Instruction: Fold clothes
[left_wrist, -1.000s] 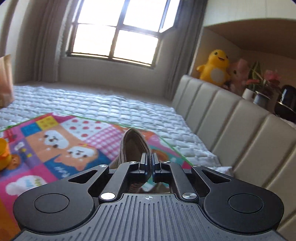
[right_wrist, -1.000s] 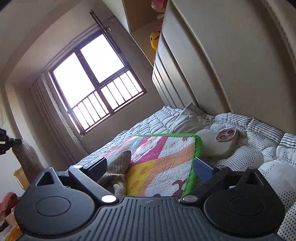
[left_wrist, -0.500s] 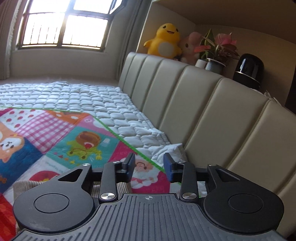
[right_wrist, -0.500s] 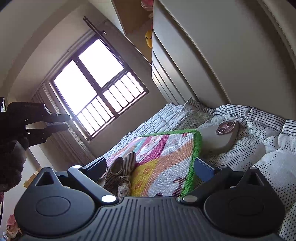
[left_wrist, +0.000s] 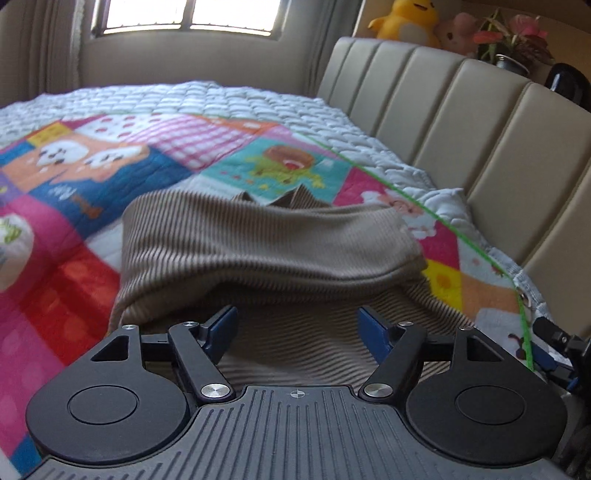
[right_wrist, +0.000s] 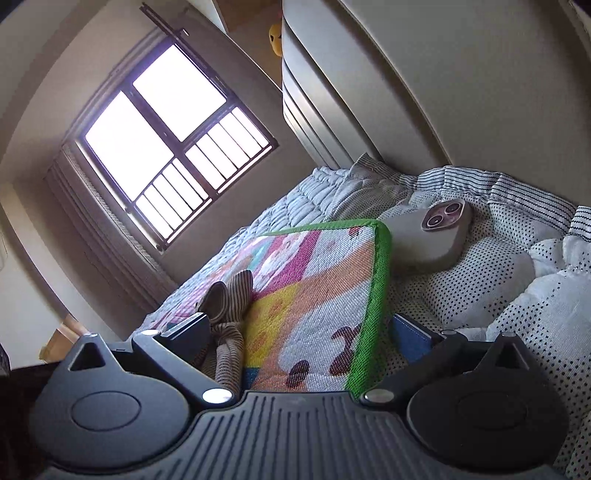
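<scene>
A brown ribbed garment (left_wrist: 266, 251) lies on the colourful patchwork quilt (left_wrist: 147, 158), its top layer doubled over toward me. My left gripper (left_wrist: 297, 325) hovers low over the garment's near edge. Its jaws are opening, the fabric lies beneath and just ahead of them, and neither pad presses on it. In the right wrist view the same garment (right_wrist: 231, 295) sits bunched beside the left finger of my right gripper (right_wrist: 299, 332). That gripper is open wide over the green-edged corner of the quilt (right_wrist: 314, 280) and holds nothing.
A beige padded headboard (left_wrist: 480, 122) runs along the right of the bed. A phone (right_wrist: 428, 236) rests on dotted bedding (right_wrist: 498, 288) past the quilt's corner. Plush toys (left_wrist: 402, 18) and a plant stand on the ledge above. A white quilted mattress cover (left_wrist: 207, 99) stretches to the window.
My left gripper let go of the garment, opened and sank toward the bed. The garment, which hung lifted, now lies doubled over on the quilt. The right gripper barely moved.
</scene>
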